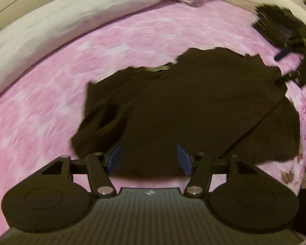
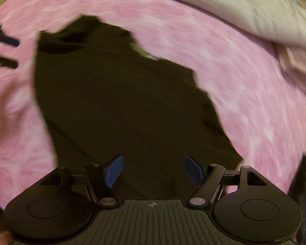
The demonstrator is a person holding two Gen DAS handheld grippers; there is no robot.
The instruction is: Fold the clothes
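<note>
Left wrist view shows a dark shirt [image 1: 183, 106] lying flat on a pink flowered bedspread [image 1: 51, 102], its neckline with a pale label pointing away from the camera, so its long axis runs from the near hem to the far collar. One sleeve lies folded across the body on the right side. The left gripper [image 1: 150, 159] hangs over the near hem, its blue pads spread wide and holding nothing. In the right wrist view the right gripper [image 2: 154, 170] is likewise spread apart and empty above the shirt's lower part. A grey duvet [image 1: 51, 18] is bunched along the far edge of the bed, and both views are blurred.
</note>
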